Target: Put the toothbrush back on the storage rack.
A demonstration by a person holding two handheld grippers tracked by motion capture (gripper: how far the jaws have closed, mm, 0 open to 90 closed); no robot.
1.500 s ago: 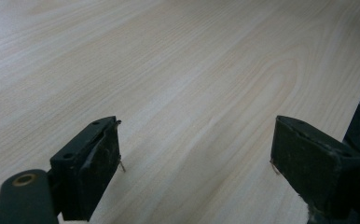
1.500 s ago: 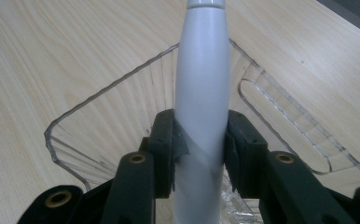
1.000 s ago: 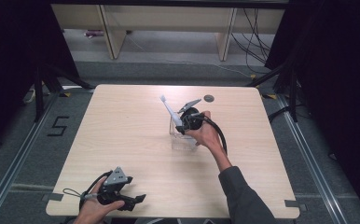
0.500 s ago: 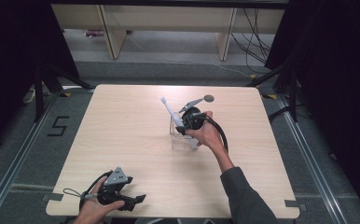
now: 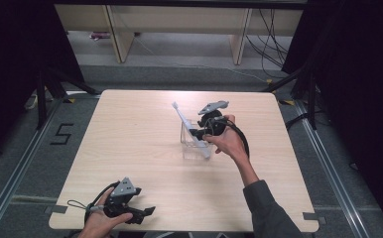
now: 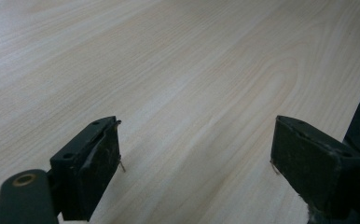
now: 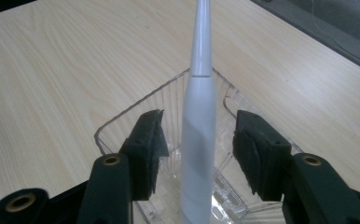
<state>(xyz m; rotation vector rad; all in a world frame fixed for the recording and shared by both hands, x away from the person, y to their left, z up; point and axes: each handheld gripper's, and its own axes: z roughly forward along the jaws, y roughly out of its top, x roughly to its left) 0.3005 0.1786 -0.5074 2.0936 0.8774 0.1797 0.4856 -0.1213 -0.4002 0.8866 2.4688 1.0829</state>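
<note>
The white electric toothbrush [image 7: 197, 140] stood tilted in the clear plastic tray [image 7: 122, 122] near the middle of the table [image 5: 130, 148], its slim neck leaning out past the rim. The right tool [image 7: 197, 149] had just been opening; its jaws stood apart either side of the handle, pads off it. To my eye, one nudge from a pad could tip the smooth, top-heavy brush over or slide the light tray. The left tool [image 6: 194, 168] rested spread wide and empty at the table's near edge.

High view looks down on the table [image 5: 145, 129]; gripper views skim it close.
</note>
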